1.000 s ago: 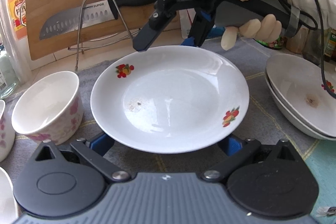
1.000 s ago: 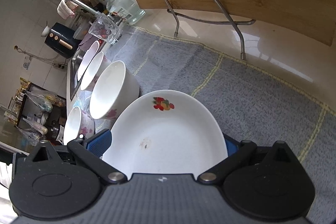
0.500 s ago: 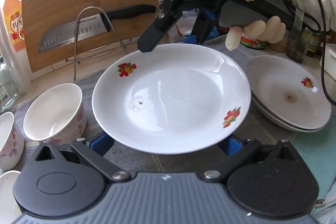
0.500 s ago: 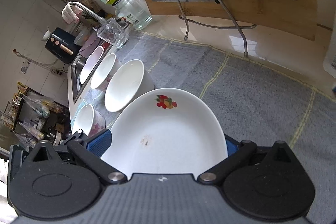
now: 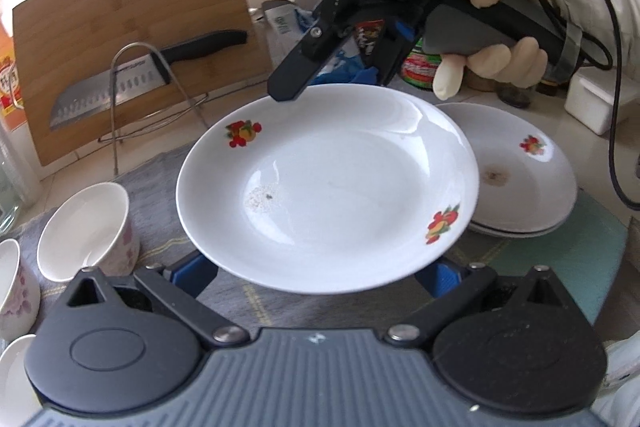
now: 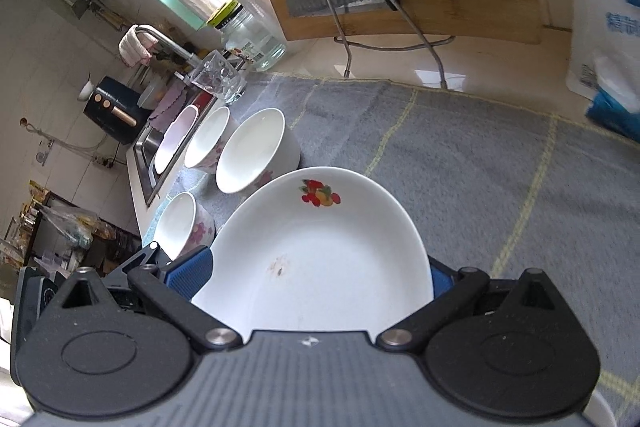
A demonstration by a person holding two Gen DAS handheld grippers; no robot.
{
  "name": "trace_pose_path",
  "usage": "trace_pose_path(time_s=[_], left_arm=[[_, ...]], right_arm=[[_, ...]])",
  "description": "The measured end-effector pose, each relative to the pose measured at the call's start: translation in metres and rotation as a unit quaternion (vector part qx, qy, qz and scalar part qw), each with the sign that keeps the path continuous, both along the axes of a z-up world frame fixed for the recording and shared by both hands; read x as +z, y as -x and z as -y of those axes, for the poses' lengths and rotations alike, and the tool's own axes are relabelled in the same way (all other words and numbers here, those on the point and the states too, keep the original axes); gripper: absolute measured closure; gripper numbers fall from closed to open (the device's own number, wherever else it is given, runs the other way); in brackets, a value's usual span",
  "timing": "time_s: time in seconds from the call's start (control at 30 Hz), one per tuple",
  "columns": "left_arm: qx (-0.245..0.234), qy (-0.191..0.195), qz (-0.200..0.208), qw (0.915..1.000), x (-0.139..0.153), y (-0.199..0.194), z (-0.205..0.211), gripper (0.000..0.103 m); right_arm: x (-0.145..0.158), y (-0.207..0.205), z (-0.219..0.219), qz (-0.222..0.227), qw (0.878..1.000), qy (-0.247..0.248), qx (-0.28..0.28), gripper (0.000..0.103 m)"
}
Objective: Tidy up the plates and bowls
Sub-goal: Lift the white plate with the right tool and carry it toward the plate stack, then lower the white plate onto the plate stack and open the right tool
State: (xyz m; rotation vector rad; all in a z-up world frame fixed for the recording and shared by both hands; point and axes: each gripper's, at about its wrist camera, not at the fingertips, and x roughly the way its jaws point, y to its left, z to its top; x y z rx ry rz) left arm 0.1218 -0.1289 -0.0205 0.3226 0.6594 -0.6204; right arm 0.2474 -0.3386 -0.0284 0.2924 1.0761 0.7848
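A white plate [image 5: 328, 195] with fruit decals hangs above the grey mat. My right gripper [image 5: 324, 83], in a gloved hand, is shut on its far rim, one finger over the rim and the blue pad behind it. In the right wrist view the plate [image 6: 320, 259] fills the space between the right gripper [image 6: 316, 279] fingers. My left gripper [image 5: 320, 279] stands wide open with both blue pads under the plate's near rim; its tips are hidden. A stack of matching plates [image 5: 520, 179] lies just right of the held plate. Several floral bowls [image 5: 88, 227] stand at the left.
A bamboo cutting board [image 5: 140, 27] leans at the back behind a wire rack with a knife [image 5: 120, 87]. Jars and a white box [image 5: 592, 107] crowd the back right. The grey mat [image 6: 480, 167] spreads right of the bowls [image 6: 252, 151]; the sink [image 6: 148, 155] lies beyond them.
The plate and both grippers have moved right together. The stacked plates have come nearer to the held plate's right edge, and the bowls have slid left.
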Motion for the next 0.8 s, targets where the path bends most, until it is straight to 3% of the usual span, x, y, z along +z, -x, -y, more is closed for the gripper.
trace_pose_path(time_s=[0.8], left_arm=[[-0.104, -0.004, 0.000, 0.9945, 0.003, 0.035, 0.067, 0.001]], right_arm=[[0.002, 0.087, 0.090, 0.010, 0.995, 0.013, -0.097, 0.000]])
